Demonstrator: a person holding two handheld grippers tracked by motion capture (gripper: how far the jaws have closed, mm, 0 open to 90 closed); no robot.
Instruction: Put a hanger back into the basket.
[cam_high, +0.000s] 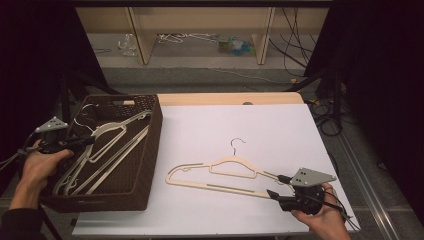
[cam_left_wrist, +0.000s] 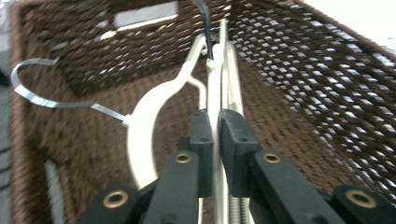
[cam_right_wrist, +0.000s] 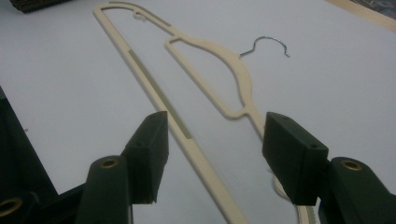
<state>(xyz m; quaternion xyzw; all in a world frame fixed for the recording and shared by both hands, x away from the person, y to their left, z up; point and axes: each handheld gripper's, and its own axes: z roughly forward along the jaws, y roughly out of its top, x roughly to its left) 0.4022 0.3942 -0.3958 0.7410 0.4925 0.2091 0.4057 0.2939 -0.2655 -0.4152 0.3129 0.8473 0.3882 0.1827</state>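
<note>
High view: cream hanger (cam_high: 220, 175) flat on white table (cam_high: 250, 130), right gripper (cam_high: 280, 186) at its end; more hangers in brown basket (cam_high: 150, 145).
Left gripper view: left gripper (cam_left_wrist: 216, 140) pinching thin hanger bar (cam_left_wrist: 214, 88).
Right gripper view: jaws wide around hanger's end. Light, stiff, maybe slippery; best grabbed by bottom bar.

A cream plastic hanger (cam_high: 222, 176) with a thin metal hook is lying flat on the white desk (cam_high: 280, 130), hook pointing toward the far edge — its right end is sitting between open fingers (cam_right_wrist: 149, 149). Another cream hanger (cam_left_wrist: 215, 88) is leaning inside the brown wicker basket (cam_high: 150, 145), pinched by black fingers (cam_left_wrist: 201, 140).
</note>
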